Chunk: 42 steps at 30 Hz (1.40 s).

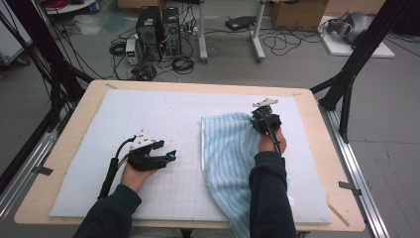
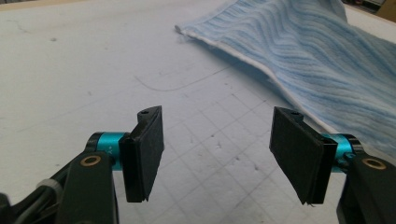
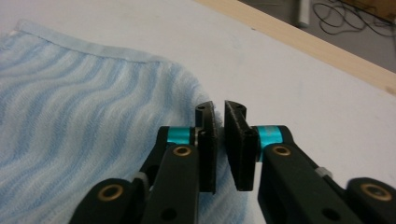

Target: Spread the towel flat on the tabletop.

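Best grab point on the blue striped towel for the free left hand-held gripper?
The towel's far-left corner. Come in from its left over the bare mat: that hemmed edge lies flat and exposed there, and the left hand-held gripper is already open.

towel near end: I lose the blue striped towel past the table's near edge, and the right sleeve hides part of it.
towel far corner: the right gripper sits over it from above; I can't tell how the cloth lies under it.
pinch: in the right gripper view I see a narrow gap between the pads, and can't tell whether cloth is caught.
floor clutter: beyond the table, too small to name.
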Each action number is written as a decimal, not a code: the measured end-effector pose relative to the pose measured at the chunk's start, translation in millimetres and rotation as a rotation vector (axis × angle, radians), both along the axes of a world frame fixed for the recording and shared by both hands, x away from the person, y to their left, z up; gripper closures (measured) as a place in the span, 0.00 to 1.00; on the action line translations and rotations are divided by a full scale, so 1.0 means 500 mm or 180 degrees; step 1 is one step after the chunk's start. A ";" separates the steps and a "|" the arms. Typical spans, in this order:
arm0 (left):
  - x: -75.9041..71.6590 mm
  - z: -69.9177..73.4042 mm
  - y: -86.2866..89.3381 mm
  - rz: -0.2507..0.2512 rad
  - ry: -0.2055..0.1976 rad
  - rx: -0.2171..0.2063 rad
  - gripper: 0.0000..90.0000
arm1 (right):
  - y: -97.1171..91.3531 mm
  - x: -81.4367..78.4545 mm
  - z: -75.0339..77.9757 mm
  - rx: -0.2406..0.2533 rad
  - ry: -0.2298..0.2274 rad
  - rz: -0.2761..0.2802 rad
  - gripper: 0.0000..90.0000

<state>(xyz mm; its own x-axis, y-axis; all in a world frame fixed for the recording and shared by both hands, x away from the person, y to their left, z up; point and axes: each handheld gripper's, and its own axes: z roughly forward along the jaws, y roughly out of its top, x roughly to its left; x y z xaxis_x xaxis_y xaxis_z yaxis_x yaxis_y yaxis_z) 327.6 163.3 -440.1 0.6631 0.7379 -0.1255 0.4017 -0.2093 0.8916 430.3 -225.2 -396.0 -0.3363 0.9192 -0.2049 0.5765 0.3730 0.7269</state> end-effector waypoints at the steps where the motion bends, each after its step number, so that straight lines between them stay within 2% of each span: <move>1: 0.000 0.000 -0.006 -0.0017 0.0013 -0.0021 0.40 | -0.008 0.000 -0.002 0.0051 0.0027 -0.0007 0.81; 2: 0.000 0.000 -0.012 -0.0045 0.0022 -0.0042 0.40 | -0.013 -0.002 -0.003 0.0096 0.0047 -0.0011 0.73; 6: 0.002 0.000 -0.046 -0.0132 0.0044 -0.0081 0.41 | -0.039 -0.024 0.009 0.0348 -0.0071 -0.0018 0.63; 7: 0.004 0.001 -0.056 -0.0154 0.0057 -0.0069 0.41 | -0.046 -0.029 0.013 0.0365 -0.0102 -0.0014 0.60; 9: 0.009 0.004 -0.077 -0.0213 0.0049 -0.0037 0.41 | -0.064 -0.048 0.021 0.0488 -0.0159 0.0030 0.57; 10: 0.013 0.005 -0.090 -0.0240 0.0053 -0.0012 0.41 | -0.072 -0.061 0.025 0.0474 -0.0202 0.0043 0.55; 11: 0.015 0.005 -0.099 -0.0251 0.0056 0.0002 0.40 | -0.083 -0.078 0.027 0.0530 -0.0243 0.0082 0.54; 14: 0.030 0.004 -0.133 -0.0271 0.0068 0.0100 0.39 | -0.105 -0.117 0.026 0.0498 -0.0299 0.0147 0.50; 17: 0.042 -0.002 -0.170 -0.0269 0.0141 0.0112 0.37 | -0.127 -0.157 0.017 0.0516 -0.0321 0.0184 0.41; 19: 0.047 -0.007 -0.193 -0.0271 0.0210 0.0196 0.36 | -0.137 -0.179 0.009 0.0523 -0.0301 0.0186 0.36; 22: 0.051 -0.013 -0.222 -0.0372 0.0286 0.0320 0.36 | -0.147 -0.204 -0.003 0.0492 -0.0275 0.0194 0.30; 26: 0.056 -0.022 -0.245 -0.0408 0.0352 0.0555 0.46 | -0.153 -0.224 -0.010 0.0537 -0.0292 0.0201 0.28; 28: 0.053 -0.021 -0.248 -0.0398 0.0281 0.0656 0.53 | -0.153 -0.228 -0.012 0.0531 -0.0284 0.0215 0.28; 29: 0.052 -0.020 -0.247 -0.0430 0.0237 0.0682 0.60 | -0.152 -0.229 -0.014 0.0534 -0.0286 0.0209 0.28; 30: 0.052 -0.019 -0.245 -0.0507 0.0253 0.0662 0.79 | -0.151 -0.230 -0.015 0.0534 -0.0282 0.0214 0.28; 31: 0.050 -0.018 -0.245 -0.0552 0.0238 0.0692 0.93 | -0.151 -0.229 -0.017 0.0538 -0.0286 0.0212 0.28; 33: 0.046 -0.017 -0.248 -0.0568 0.0158 0.0765 0.96 | -0.146 -0.229 -0.020 0.0567 -0.0265 0.0202 0.28; 35: 0.050 -0.015 -0.240 -0.0536 0.0165 0.0784 0.97 | -0.142 -0.229 -0.022 0.0556 -0.0253 0.0224 0.28; 37: 0.057 -0.014 -0.221 -0.0448 0.0185 0.0785 0.97 | -0.138 -0.231 -0.021 0.0557 -0.0262 0.0252 0.28; 42: 0.080 -0.004 -0.153 -0.0167 0.0233 0.0671 0.97 | -0.136 -0.231 -0.021 0.0585 -0.0261 0.0241 0.28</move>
<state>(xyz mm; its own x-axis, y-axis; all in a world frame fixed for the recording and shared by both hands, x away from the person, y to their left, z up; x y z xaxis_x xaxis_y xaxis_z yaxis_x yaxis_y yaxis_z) 367.6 86.9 -442.2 0.6960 0.7177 -0.0214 0.4474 -0.4102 0.7947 314.9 -293.0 -406.6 -0.3949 0.9164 -0.0658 0.4879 0.2699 0.8301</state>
